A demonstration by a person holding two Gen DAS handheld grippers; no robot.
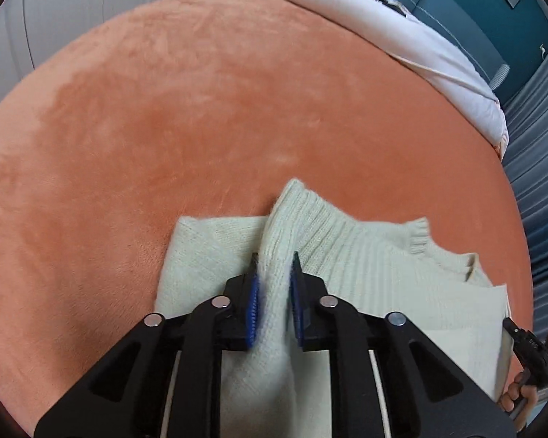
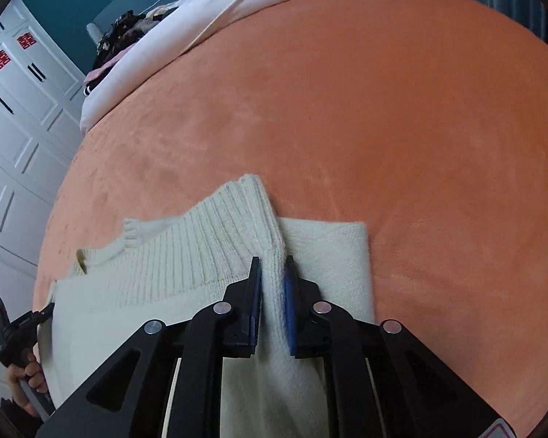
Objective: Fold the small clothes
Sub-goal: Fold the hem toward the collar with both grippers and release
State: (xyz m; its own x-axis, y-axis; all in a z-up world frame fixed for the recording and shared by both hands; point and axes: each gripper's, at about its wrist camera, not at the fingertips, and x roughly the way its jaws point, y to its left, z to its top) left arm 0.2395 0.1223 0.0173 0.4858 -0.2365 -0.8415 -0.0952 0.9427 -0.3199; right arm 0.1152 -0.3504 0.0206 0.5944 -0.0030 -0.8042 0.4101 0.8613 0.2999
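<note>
A cream knitted sweater (image 1: 365, 255) lies partly folded on the orange blanket (image 1: 201, 109). Its ribbed hem edge is raised into a ridge. My left gripper (image 1: 276, 261) is shut on a pinched fold of that knit, with the blue pads (image 1: 252, 303) pressing it from both sides. In the right wrist view the same sweater (image 2: 164, 266) spreads to the left. My right gripper (image 2: 273, 264) is shut on another pinched ridge of it. A hand holding the other gripper's handle (image 2: 18, 332) shows at the left edge of that view.
The orange blanket (image 2: 383, 109) covers the bed all around the sweater. A white duvet (image 1: 383, 33) is bunched at the far end with dark clothes (image 2: 120, 36) on it. White wardrobe doors (image 2: 14, 127) stand beside the bed, and grey curtains (image 1: 540, 182) hang on the other side.
</note>
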